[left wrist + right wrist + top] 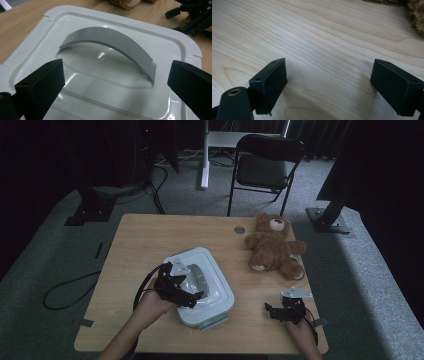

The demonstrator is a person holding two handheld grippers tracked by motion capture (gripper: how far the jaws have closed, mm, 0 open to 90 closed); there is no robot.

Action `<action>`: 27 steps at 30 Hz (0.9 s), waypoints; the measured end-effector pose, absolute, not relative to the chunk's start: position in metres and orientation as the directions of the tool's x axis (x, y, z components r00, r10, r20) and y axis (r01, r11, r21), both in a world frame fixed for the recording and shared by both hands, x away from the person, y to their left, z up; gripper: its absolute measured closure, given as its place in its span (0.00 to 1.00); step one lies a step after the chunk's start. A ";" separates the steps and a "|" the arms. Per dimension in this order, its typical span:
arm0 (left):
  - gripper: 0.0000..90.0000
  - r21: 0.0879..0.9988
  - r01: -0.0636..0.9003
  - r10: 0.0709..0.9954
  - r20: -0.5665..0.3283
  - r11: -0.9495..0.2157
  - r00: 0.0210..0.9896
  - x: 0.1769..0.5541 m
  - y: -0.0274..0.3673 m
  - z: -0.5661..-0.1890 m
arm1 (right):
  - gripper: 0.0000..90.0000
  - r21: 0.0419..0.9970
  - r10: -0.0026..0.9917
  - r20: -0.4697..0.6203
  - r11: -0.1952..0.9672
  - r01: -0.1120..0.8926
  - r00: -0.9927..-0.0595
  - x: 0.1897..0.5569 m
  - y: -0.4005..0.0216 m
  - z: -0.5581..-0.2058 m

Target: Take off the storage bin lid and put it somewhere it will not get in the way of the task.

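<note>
Left gripper point(113, 82) jaws apart over my white lidded box point(220, 275), grey handle point(112, 42) unclamped, right gripper point(328, 86) gaping above bare table point(150, 232), teddy bear point(272, 245) near far edge.

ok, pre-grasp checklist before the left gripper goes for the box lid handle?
1. Left gripper open: ok, jaws wide apart.
2. Aimed at the grey handle: ok, handle sits between the jaws, ahead of them.
3. Handle free: ok, nothing on it.
4. Lid seated on the white box: cannot tell.
5. Right gripper out of the way: ok, open over bare table.
6. Teddy bear apart from the box: ok.
</note>
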State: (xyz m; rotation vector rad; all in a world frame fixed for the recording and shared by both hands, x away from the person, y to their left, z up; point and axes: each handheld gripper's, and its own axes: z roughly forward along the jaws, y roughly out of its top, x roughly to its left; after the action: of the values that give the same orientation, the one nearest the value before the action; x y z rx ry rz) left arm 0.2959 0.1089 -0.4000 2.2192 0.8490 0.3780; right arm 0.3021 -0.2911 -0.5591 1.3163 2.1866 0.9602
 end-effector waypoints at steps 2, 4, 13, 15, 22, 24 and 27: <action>0.02 0.709 0.458 0.667 0.022 -0.536 0.745 0.296 0.105 -0.401 | 0.14 0.735 0.883 0.002 0.316 0.599 -0.469 0.302 -0.291 -0.559; 0.02 0.705 0.460 0.669 0.028 -0.540 0.743 0.296 0.100 -0.402 | 0.14 0.735 0.883 0.002 0.316 0.600 -0.469 0.302 -0.291 -0.559; 0.06 0.695 0.483 0.674 0.002 -0.532 0.739 0.301 0.092 -0.408 | 0.14 0.735 0.883 0.002 0.317 0.599 -0.469 0.302 -0.291 -0.559; 0.06 0.692 0.488 0.674 -0.002 -0.533 0.739 0.302 0.091 -0.409 | 0.14 0.735 0.883 0.002 0.317 0.599 -0.469 0.302 -0.291 -0.559; 0.06 0.682 0.521 0.684 -0.042 -0.514 0.729 0.315 0.086 -0.416 | 0.14 0.736 0.883 0.001 0.317 0.598 -0.469 0.302 -0.291 -0.559; 0.06 0.685 0.522 0.677 -0.057 -0.508 0.734 0.317 0.084 -0.417 | 0.14 0.736 0.883 0.001 0.318 0.598 -0.470 0.302 -0.291 -0.559; 0.06 0.678 0.519 0.677 -0.042 -0.520 0.735 0.318 0.079 -0.420 | 0.14 0.736 0.883 0.001 0.317 0.598 -0.470 0.302 -0.291 -0.559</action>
State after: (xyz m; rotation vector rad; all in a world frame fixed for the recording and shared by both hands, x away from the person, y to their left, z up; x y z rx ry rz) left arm 0.3178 0.0788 -0.4200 2.2427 0.8975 0.2961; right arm 0.3022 -0.2912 -0.5592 1.3144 2.1867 0.9602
